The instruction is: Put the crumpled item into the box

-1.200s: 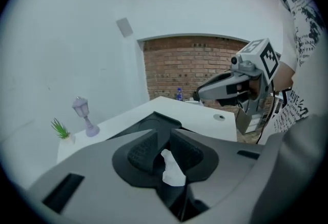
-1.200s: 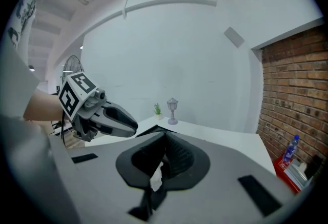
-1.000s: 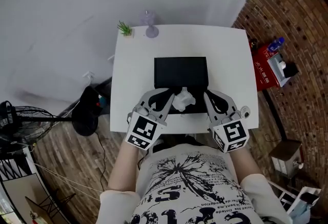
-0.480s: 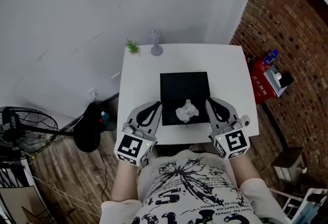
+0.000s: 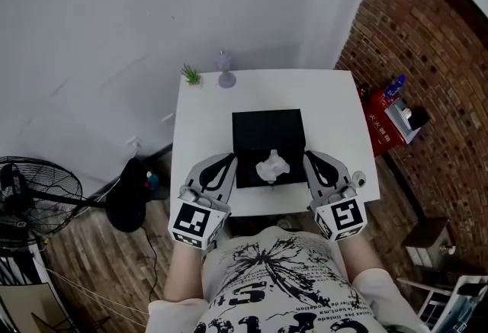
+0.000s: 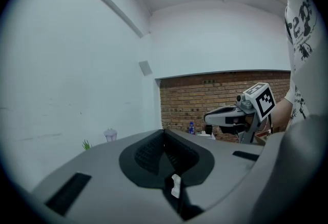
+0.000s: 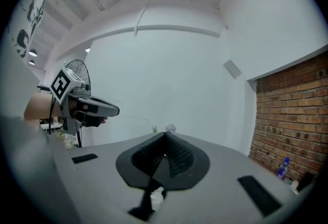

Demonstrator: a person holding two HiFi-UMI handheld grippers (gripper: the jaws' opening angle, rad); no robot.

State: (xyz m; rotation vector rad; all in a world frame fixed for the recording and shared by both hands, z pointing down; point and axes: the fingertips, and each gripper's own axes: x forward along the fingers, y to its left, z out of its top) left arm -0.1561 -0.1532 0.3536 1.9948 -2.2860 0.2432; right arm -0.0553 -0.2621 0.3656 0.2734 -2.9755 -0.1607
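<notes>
At the near edge of the black box (image 5: 263, 129), the crumpled white item (image 5: 272, 166) is lying, apparently inside it, so we are judging the placing done. Flanking it, we are holding the left gripper (image 5: 223, 162) and the right gripper (image 5: 314, 161) just off the box. All 2 are showing jaws closed on nothing, since nothing is needing a grip. The white table (image 5: 204, 110) is bearing the box.

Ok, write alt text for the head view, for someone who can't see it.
A crumpled white item lies inside a black box on a white table, near its front edge. The left gripper and right gripper, both shut, flank the box; a small plant and glass stand at the table's far edge.
</notes>
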